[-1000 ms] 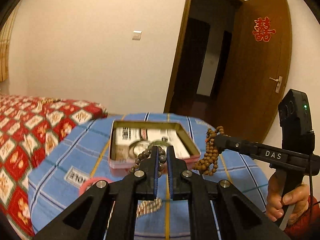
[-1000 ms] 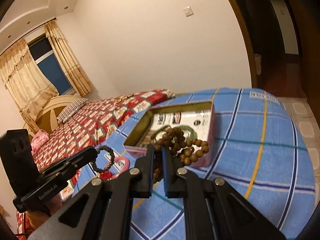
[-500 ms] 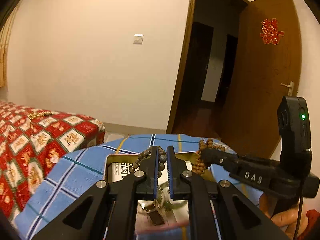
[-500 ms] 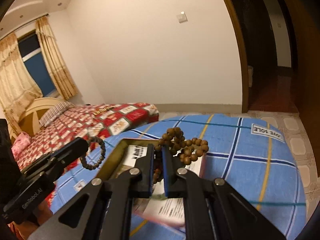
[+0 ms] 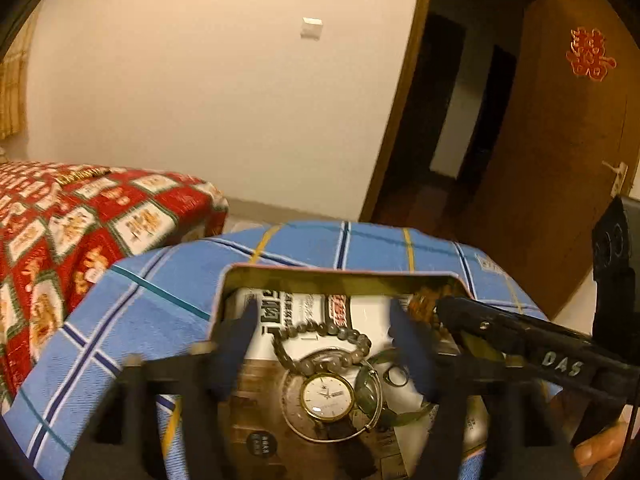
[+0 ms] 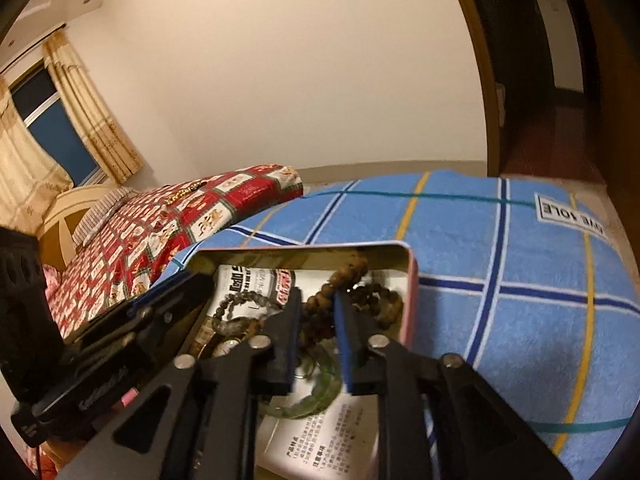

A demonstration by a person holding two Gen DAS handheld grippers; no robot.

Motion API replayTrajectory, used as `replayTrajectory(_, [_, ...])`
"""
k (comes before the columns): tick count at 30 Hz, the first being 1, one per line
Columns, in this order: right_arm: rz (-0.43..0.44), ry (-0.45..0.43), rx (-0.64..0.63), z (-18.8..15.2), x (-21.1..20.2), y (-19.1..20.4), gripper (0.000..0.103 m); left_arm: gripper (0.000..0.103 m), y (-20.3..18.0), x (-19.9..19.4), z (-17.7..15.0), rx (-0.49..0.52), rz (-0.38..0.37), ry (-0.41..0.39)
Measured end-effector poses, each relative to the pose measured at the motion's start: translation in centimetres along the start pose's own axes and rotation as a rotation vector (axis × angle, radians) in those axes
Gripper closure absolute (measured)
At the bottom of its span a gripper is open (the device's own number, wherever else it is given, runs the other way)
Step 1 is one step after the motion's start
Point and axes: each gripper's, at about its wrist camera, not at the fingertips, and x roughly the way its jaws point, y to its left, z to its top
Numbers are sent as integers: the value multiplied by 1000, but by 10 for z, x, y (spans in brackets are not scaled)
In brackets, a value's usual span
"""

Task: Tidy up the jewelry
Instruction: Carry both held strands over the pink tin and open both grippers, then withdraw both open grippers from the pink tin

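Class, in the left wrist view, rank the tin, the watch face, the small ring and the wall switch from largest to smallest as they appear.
1. tin
2. watch face
3. small ring and wall switch: look about alike, and the switch is much farther away, so unranked.

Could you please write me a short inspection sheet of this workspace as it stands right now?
Surface: blue checked cloth under an open tin.
Job's things: grey bead bracelet, watch, ring, green bangle and brown bead string inside the tin.
Clutter: printed leaflets lining the tin.
Grippers: left gripper jaws opening, bracelet lying free between them; right gripper jaws opening around the brown beads.
Cables: thin cable by the right handle.
Surroundings: red patterned bedspread, open door, curtained window.
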Motion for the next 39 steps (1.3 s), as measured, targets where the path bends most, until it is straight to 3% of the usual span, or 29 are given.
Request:
replayTrajectory(2, [5,-38,18,0,-10,-4,63,29,0,-5,3,-2,11,-17])
replayTrajectory(4, [-12,-105,35,1,-24,-7,37,29,1,-14,2,-5,40,-39])
replayTrajectory(6, [-45,-178,45,1,-38,-8,30,29,0,-23,-3,-1,68,-49])
replayTrajectory(10, [-145,-233,49,-2,-45,-11,25,29,-4,-49,-14,-6,134,-91])
replayTrajectory(14, [-267,-276,55,-7,-52,-13,25,29,-7,-72,-27,-25,164,-118])
replayTrajectory(17, [-309,-274,89,-12,-59,-18,25,29,-8,-82,-38,-34,169,-112])
replayTrajectory(22, [-280,-227,143,-34,-73,-18,25,29,-11,-93,-52,-27,188,-91])
replayTrajectory(26, [-279,-212,87,-49,-80,-2,25,29,-13,-108,-67,3,225,-86])
replayTrajectory(30, [-269,-197,51,-64,-84,9,25,29,-4,-122,-80,-36,233,-59])
replayTrajectory(32, [-258,-187,45,-68,-82,13,25,29,1,-134,-82,-66,223,-82])
replayTrajectory(39, [-226,-184,-46,-81,-86,36,25,29,8,-155,-94,-53,281,-75])
